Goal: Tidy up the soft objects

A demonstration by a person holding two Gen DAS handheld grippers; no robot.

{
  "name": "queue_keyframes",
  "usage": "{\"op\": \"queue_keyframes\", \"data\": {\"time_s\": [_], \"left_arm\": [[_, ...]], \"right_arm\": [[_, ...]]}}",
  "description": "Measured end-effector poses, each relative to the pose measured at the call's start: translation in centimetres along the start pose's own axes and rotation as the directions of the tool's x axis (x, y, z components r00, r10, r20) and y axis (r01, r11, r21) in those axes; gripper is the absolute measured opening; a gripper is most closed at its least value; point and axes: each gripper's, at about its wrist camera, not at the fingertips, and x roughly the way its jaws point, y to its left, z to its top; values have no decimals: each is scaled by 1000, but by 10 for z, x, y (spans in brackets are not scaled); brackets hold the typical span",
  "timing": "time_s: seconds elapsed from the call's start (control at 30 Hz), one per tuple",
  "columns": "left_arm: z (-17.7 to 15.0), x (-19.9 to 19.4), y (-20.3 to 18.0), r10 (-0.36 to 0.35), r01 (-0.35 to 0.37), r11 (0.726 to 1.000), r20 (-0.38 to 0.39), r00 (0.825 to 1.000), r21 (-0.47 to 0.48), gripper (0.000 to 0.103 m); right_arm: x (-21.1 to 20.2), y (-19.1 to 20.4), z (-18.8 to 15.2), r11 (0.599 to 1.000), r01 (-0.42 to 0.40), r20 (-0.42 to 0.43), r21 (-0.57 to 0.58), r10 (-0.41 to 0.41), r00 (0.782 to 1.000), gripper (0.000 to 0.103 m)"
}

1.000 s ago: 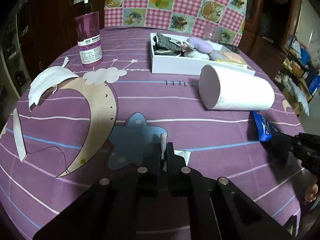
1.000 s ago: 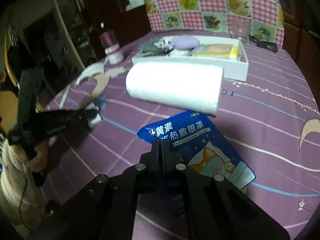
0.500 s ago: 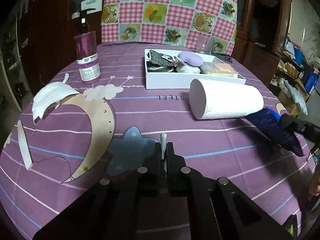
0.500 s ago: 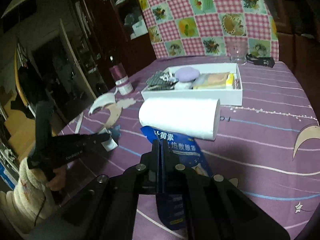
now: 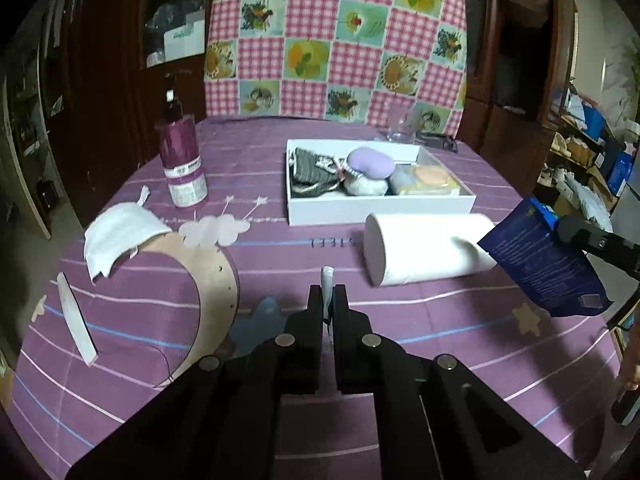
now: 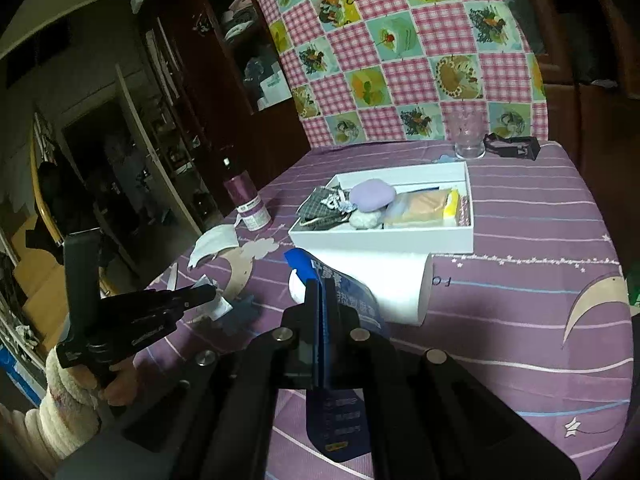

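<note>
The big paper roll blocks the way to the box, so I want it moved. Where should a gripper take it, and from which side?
The paper roll lies on its side in front of the white box, likely too wide to span. Come at the flat end facing the left gripper and pinch its rim; both grippers are full now, so one would need to be emptied first.

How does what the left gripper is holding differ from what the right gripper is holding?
The left gripper pinches a small white packet; the right gripper clamps a much larger dark blue pouch. The white packet shows only as a thin edge poking past the fingers, while the blue pouch hangs well below them, printed with text. Both are flat, and both are held clear of the purple tablecloth.
</note>
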Motion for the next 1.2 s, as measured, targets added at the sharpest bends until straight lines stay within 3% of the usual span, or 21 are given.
{"op": "queue_keyframes", "data": {"time_s": [0.63,1.2], "left_arm": [[63,-8,-19,-57,55,998,66,996,30,3],[135,61,-20,-57,61,997,77,995,-46,3]], "right_arm": [[-9,-11,65,993,44,5,109,-45,999,2],[52,-33,134,977,-23,90,210,4,996,2]]}}
